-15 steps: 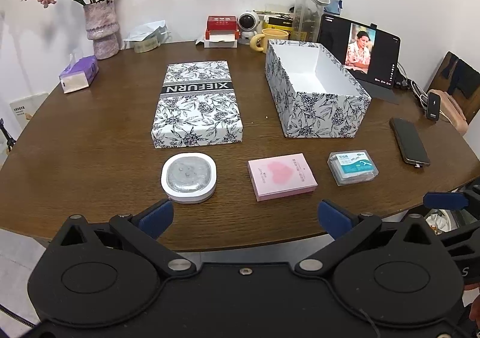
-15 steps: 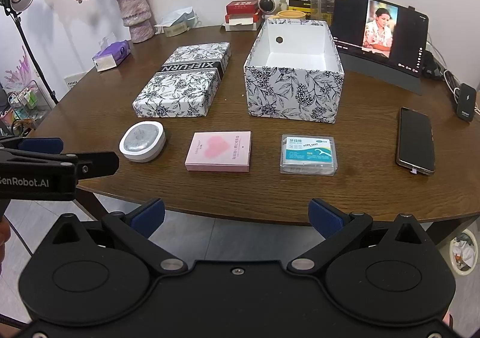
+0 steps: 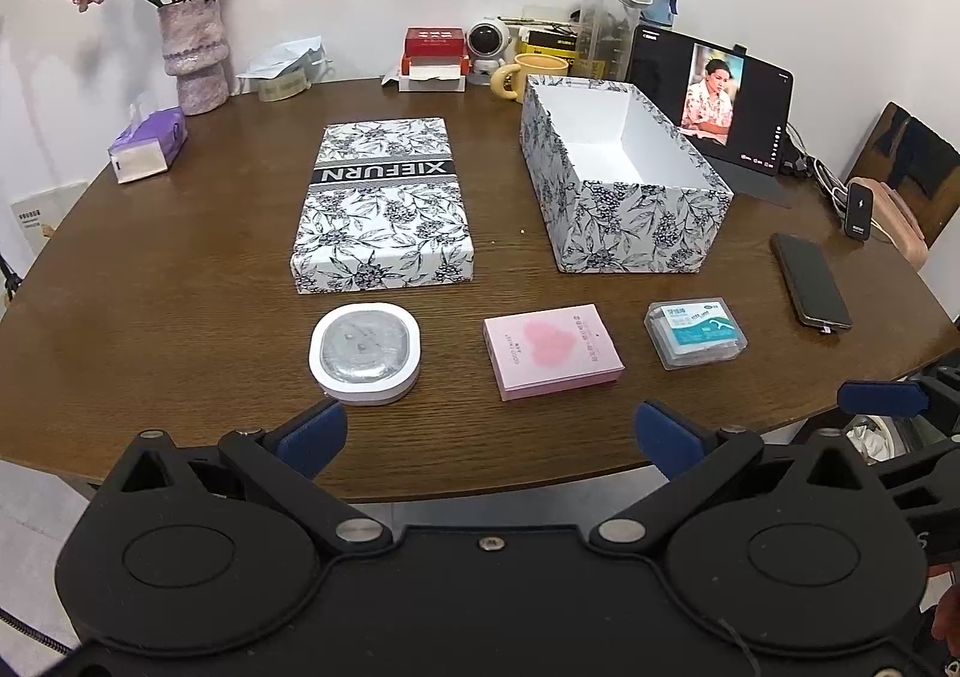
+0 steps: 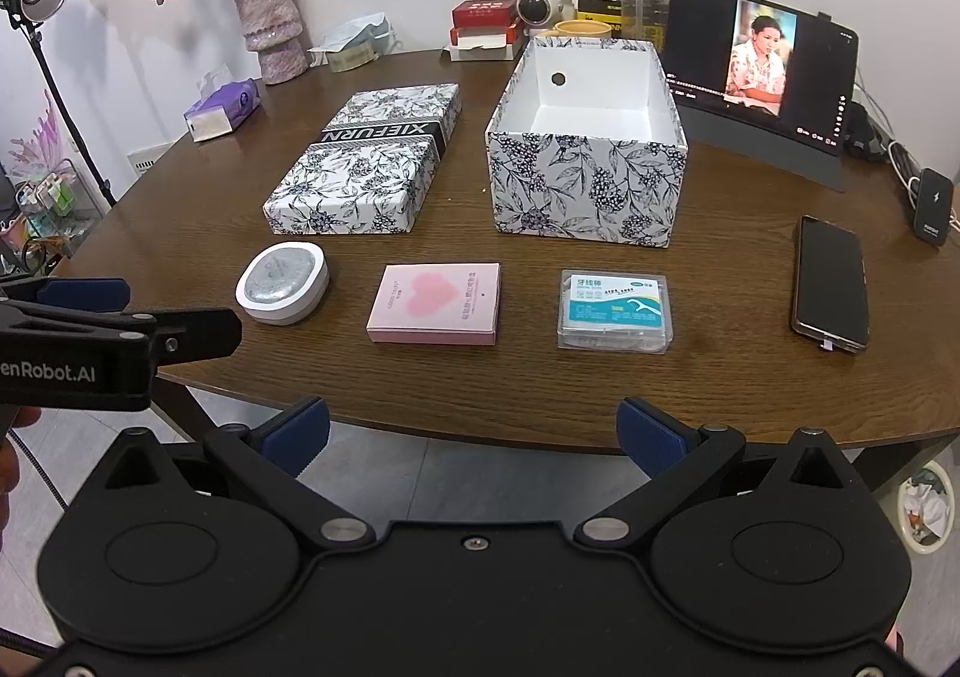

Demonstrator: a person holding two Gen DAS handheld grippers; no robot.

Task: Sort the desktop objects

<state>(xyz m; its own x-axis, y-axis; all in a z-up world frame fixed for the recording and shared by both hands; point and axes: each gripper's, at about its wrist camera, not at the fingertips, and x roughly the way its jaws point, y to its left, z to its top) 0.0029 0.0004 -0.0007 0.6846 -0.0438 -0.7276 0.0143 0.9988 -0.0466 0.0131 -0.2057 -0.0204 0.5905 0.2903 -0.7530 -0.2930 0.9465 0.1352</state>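
Both the left gripper (image 3: 489, 434) and the right gripper (image 4: 474, 434) are held released with nothing between the jaws; the white round case (image 3: 364, 353), pink box (image 3: 552, 356) and floss box (image 4: 615, 311) are laid in a row ahead of the jaws, probably for easy picking; the open box (image 4: 585, 191) is placed behind them, likely to receive them.

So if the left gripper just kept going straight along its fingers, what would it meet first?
Most likely the pink box: the open left gripper hangs short of the table edge, and that box lies roughly on its centre line. Its height above the table is unclear, so it might pass over the box.
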